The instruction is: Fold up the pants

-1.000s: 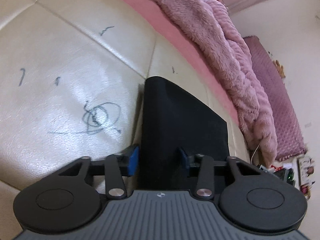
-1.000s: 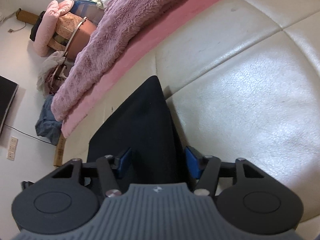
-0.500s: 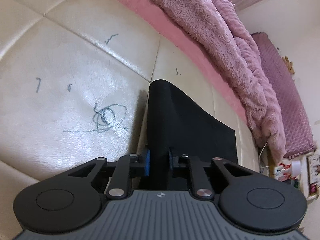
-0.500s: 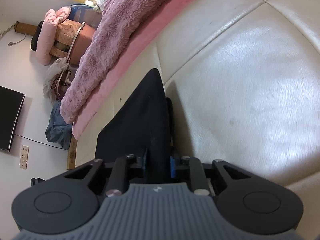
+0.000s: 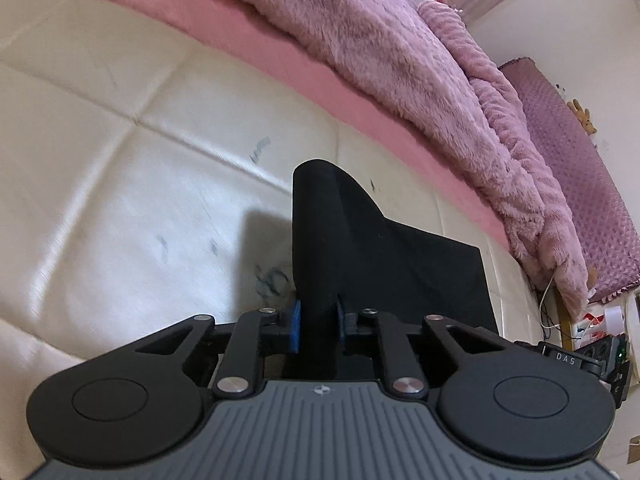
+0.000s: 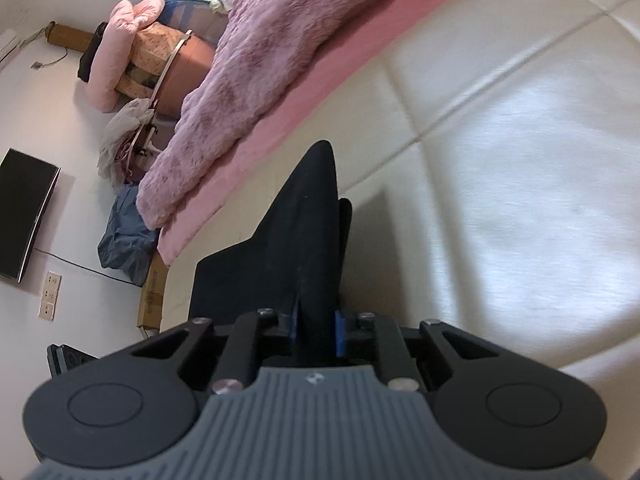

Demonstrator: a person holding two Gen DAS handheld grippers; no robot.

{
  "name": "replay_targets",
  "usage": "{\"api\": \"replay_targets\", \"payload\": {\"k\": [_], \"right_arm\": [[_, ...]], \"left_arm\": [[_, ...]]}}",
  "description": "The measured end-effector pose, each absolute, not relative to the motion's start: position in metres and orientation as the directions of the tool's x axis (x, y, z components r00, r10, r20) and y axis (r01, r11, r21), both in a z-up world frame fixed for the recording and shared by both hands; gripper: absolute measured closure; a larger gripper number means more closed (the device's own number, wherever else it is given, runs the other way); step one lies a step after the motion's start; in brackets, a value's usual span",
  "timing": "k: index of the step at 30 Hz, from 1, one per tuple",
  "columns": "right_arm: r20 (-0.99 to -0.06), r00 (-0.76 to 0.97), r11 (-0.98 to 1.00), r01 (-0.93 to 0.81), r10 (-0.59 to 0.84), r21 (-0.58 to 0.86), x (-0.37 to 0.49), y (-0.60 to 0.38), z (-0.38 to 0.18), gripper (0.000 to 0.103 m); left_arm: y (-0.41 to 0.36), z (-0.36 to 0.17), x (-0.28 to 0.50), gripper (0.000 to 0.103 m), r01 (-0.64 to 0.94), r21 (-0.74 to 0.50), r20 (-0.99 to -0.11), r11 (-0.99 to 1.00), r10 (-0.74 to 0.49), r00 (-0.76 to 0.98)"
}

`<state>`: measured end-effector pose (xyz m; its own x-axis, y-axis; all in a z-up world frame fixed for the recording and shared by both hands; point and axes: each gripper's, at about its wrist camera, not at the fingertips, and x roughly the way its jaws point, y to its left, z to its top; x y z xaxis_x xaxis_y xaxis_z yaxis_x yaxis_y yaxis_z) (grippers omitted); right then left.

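The black pants (image 5: 384,252) lie on a cream leather surface (image 5: 120,208). My left gripper (image 5: 318,326) is shut on one edge of the pants and holds it raised, so the cloth stands up in a fold above the surface. In the right wrist view the same pants (image 6: 296,248) rise in a peak. My right gripper (image 6: 316,330) is shut on the other lifted edge. The rest of the pants stays flat on the leather behind both folds.
A pink mattress edge (image 5: 248,40) with a fluffy mauve blanket (image 5: 400,48) runs along the far side. A purple mat (image 5: 580,160) and clutter lie at the right. The right wrist view shows a TV (image 6: 24,216), a chair with clothes (image 6: 152,60) and a blue bundle (image 6: 124,244).
Both grippers went from open around the pants' edge to shut on it. Both have since lifted the cloth off the leather, and the views have tilted up.
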<state>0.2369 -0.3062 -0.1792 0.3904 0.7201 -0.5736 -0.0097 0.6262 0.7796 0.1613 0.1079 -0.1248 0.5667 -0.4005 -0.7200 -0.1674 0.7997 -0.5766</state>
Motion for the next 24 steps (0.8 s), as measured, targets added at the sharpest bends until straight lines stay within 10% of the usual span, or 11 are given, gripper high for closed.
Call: {"api": "replay_targets", "payload": {"k": [24], "right_arm": [[-0.58, 0.322, 0.623, -0.041, 0.748, 0.781, 0.322, -0.14, -0.177, 0.092]], "left_arm": [[0.23, -0.122, 0.238, 0.085, -0.152, -0.458, -0.773, 0.876, -0.308, 0.555]]}}
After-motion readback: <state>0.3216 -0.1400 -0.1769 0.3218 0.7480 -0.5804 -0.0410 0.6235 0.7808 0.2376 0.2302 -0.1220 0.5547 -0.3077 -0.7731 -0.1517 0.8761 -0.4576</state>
